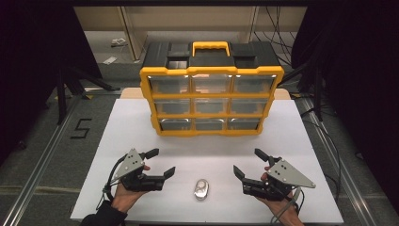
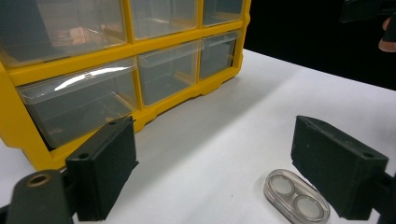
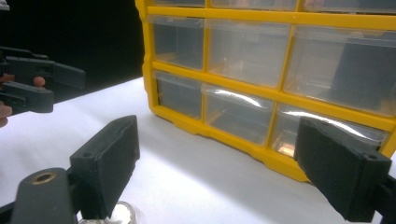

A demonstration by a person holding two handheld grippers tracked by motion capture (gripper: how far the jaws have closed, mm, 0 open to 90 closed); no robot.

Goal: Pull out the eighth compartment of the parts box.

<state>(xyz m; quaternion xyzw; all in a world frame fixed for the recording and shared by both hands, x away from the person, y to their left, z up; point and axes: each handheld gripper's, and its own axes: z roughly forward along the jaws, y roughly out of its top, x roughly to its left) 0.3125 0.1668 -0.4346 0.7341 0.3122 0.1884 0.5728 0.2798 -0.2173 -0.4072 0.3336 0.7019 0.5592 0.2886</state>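
On the white table top [image 1: 141,202] in the high view, a small clear plastic case with two round cells [image 1: 202,189] lies near the front edge, midway between the two hands and touching neither. The left gripper [image 1: 161,163] is held in the person's left hand [image 1: 123,194] to the left of the case, its black jaws spread apart with nothing between them; the right gripper [image 1: 249,163] sits in the right hand [image 1: 277,201] on the other side, jaws likewise wide apart and empty. Farther back stands a yellow-framed drawer organizer [image 1: 211,100] with three rows of three clear drawers, a black top and a yellow carry handle [image 1: 211,47]. From the left gripper view, the two jaws rise at the lower corners, standing well apart, and the clear plastic case [image 2: 296,201] lies flat on the table just inside the right-hand jaw, its two round cells side by side; the organizer [image 2: 28,135] fills the upper left, all drawers pushed in. From the right gripper view, the jaws again stand wide with only bare table between them, the rim of the case [image 3: 122,212] peeks out beside the left-hand jaw at the bottom edge, the organizer [image 3: 215,133] stands ahead, and the left gripper [image 3: 65,86] shows at the left edge with its jaws apart.
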